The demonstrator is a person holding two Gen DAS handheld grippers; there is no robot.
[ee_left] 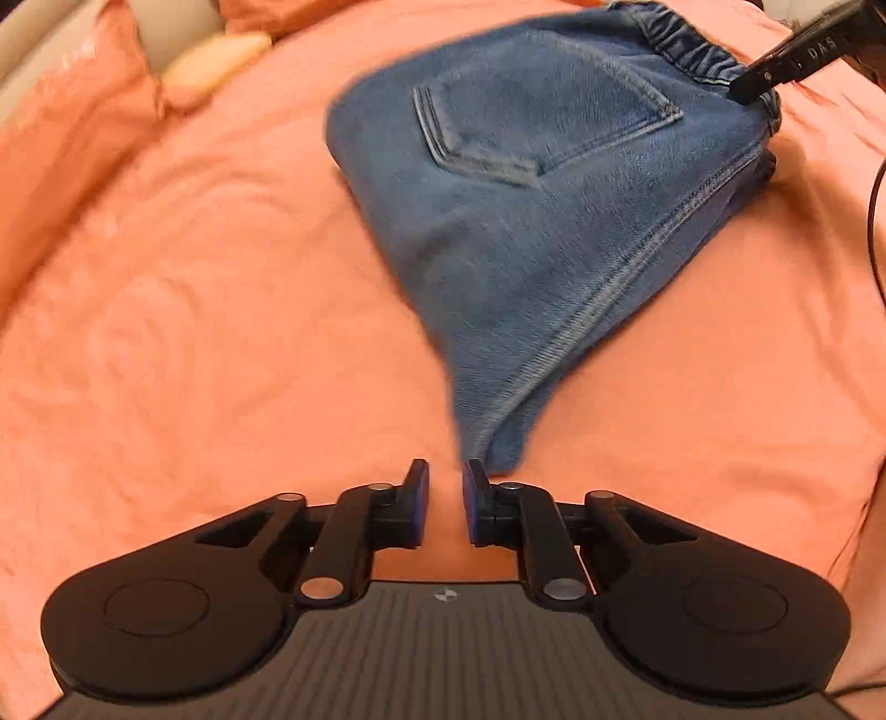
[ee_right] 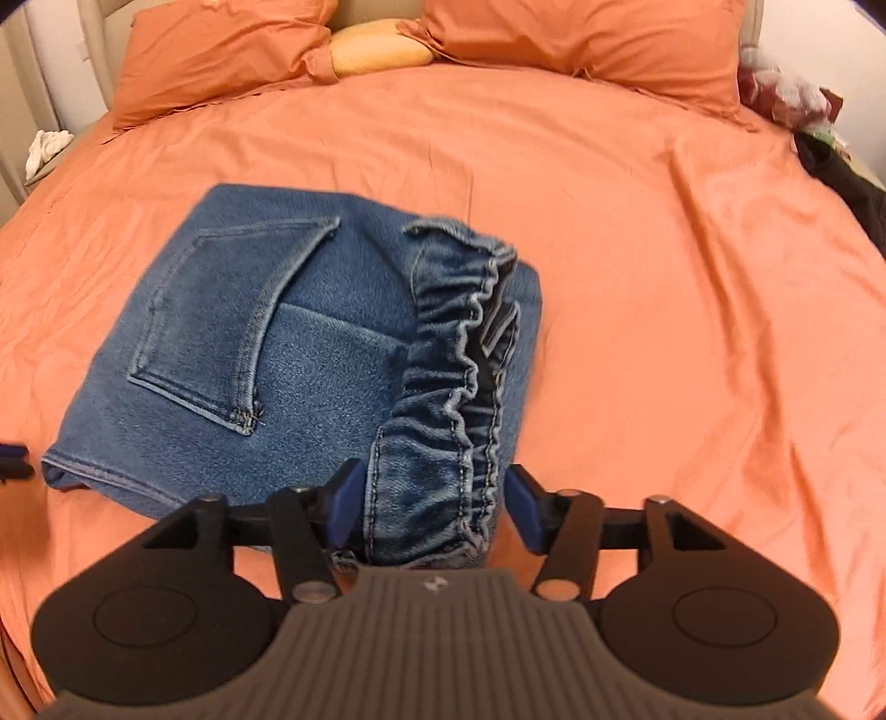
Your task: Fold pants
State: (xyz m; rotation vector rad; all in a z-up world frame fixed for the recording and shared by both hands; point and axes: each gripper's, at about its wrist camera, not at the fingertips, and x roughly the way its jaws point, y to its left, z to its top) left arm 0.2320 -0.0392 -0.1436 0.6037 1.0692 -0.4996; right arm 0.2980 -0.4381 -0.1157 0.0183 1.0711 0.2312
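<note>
Folded blue jeans (ee_right: 310,360) lie on an orange bed sheet (ee_right: 664,277), back pocket up. Their elastic waistband (ee_right: 443,415) stands bunched between the fingers of my right gripper (ee_right: 434,501). That gripper is open, with its blue pads just clear of the cloth on both sides. In the left wrist view the jeans (ee_left: 526,194) taper to a corner beside the right finger of my left gripper (ee_left: 446,498). The left jaws stand narrowly apart, and only sheet shows in the gap. The right gripper's finger (ee_left: 775,72) shows at the waistband (ee_left: 686,44).
Two orange pillows (ee_right: 221,50) (ee_right: 598,44) lie at the head of the bed with a yellow cushion (ee_right: 376,50) between them. Dark clothing (ee_right: 847,183) sits at the bed's right edge. A thin cable (ee_left: 872,221) hangs at the far right.
</note>
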